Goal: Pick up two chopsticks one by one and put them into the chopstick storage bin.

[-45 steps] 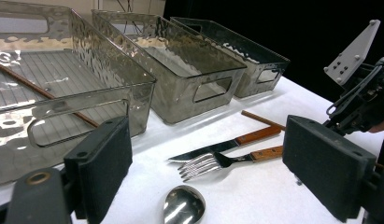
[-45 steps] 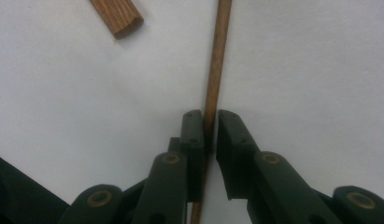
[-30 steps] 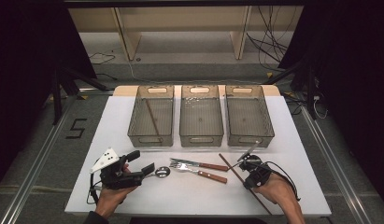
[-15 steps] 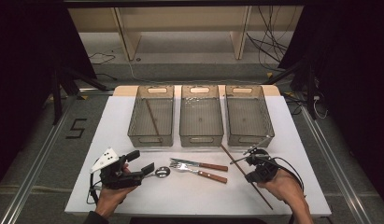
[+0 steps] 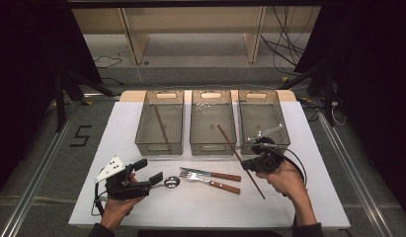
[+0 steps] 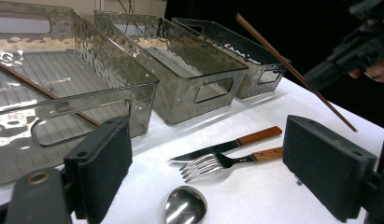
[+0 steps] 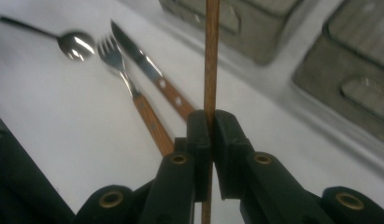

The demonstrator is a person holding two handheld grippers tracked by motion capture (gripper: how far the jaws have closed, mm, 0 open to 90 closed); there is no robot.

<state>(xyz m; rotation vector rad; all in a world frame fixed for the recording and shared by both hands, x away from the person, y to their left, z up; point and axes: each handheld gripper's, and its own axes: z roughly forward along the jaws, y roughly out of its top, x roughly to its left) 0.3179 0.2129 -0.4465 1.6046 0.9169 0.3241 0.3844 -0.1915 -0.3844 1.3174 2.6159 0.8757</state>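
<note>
High view: your right tool is clamped on a chopstick, gripping it nearer its lower end. The stick is off the white worktop, slanting up and away, its far tip over the near end of the middle bin. A matching chopstick already lies in the left bin, so the step in hand reads as carrying the second stick to join its pair. The right bin looks empty. Your left tool rests low on the worktop, jaws apart, just beside the spoon. Fork and knife lie side by side between the two tools.

Left gripper view: the two pads stand wide with nothing between them; the spoon bowl sits just ahead, fork and knife beyond. The held chopstick crosses the upper right, clear of the bin rims.

Right gripper view: the jaws pinch the chopstick squarely, stick running straight up the frame; the grip looks secure.

Next move, as judged: swing the stick leftward across the middle bin, lower it lengthwise into the left bin, then let go. Keep the long free end above the bin walls on the way.
</note>
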